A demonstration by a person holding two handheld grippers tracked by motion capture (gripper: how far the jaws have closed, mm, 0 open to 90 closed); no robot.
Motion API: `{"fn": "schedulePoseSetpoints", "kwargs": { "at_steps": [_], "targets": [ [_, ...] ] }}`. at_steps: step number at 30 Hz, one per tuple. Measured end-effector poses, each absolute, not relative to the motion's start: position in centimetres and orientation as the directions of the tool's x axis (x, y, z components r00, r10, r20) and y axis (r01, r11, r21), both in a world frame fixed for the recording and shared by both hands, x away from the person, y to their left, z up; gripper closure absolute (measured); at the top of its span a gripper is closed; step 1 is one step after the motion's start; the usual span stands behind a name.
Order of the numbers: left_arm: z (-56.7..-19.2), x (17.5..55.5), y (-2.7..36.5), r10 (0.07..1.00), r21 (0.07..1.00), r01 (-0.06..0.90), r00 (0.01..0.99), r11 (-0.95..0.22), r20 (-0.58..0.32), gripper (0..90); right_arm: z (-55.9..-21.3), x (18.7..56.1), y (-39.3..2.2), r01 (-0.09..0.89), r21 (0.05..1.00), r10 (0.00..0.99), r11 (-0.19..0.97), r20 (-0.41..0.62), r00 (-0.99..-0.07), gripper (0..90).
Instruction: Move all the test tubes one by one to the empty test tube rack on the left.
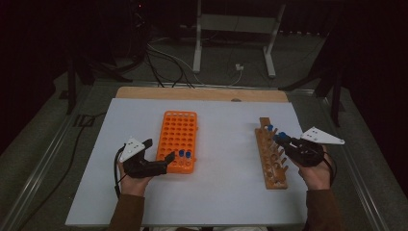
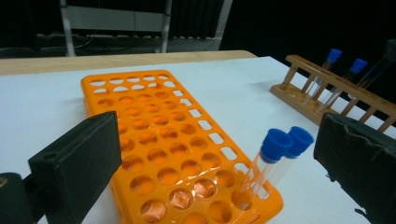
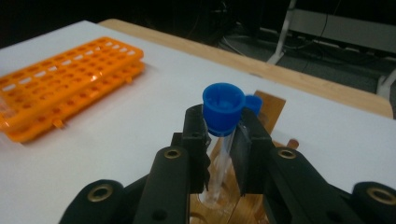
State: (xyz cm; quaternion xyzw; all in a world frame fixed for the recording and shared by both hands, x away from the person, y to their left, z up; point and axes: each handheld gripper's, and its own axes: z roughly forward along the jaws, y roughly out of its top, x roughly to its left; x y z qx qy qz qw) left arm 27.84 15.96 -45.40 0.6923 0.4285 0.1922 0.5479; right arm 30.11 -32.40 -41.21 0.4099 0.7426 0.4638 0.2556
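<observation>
Orange rack: I see the orange rack (image 1: 178, 140) lying flat on the white sheet, left of centre, most wells empty.
Tubes in orange rack: two blue-capped tubes (image 2: 273, 161) stand side by side, leaning a little, in wells at the rack's near right corner.
Wooden rack: the wooden rack (image 1: 272, 159) sits well apart on the right, running away from me.
Tubes in wooden rack: one blue-capped tube (image 1: 270, 128) stands near its far end; from my left gripper view I count two blue caps over that rack.
Right gripper: my right gripper (image 3: 223, 140) is clamped narrow on a clear tube (image 3: 220, 158) just under its blue cap (image 3: 223, 108), the tube upright over the wooden rack, its lower end among the holes.
Left gripper: my left gripper (image 1: 160, 151) is spread wide, holding nothing, its jaws flanking the near end of the orange rack beside the two tubes.
Surface: a white sheet (image 1: 216, 183) covers the wooden table (image 1: 202, 94), whose far edge shows bare.
Room: dark, with cables (image 1: 166, 62) on the floor and a grey metal stand (image 1: 231, 29) behind the table.
</observation>
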Motion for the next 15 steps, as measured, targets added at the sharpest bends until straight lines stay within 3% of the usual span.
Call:
{"fn": "schedulePoseSetpoints", "kwargs": {
  "at_steps": [15],
  "targets": [
    [-44.2,27.2,14.7,0.781,0.94,0.335,0.602,-0.058,-0.166,2.0,-40.0,29.5,-30.3,0.326,0.924,0.803,0.201,0.035,-0.595,77.2]
  ]
}}
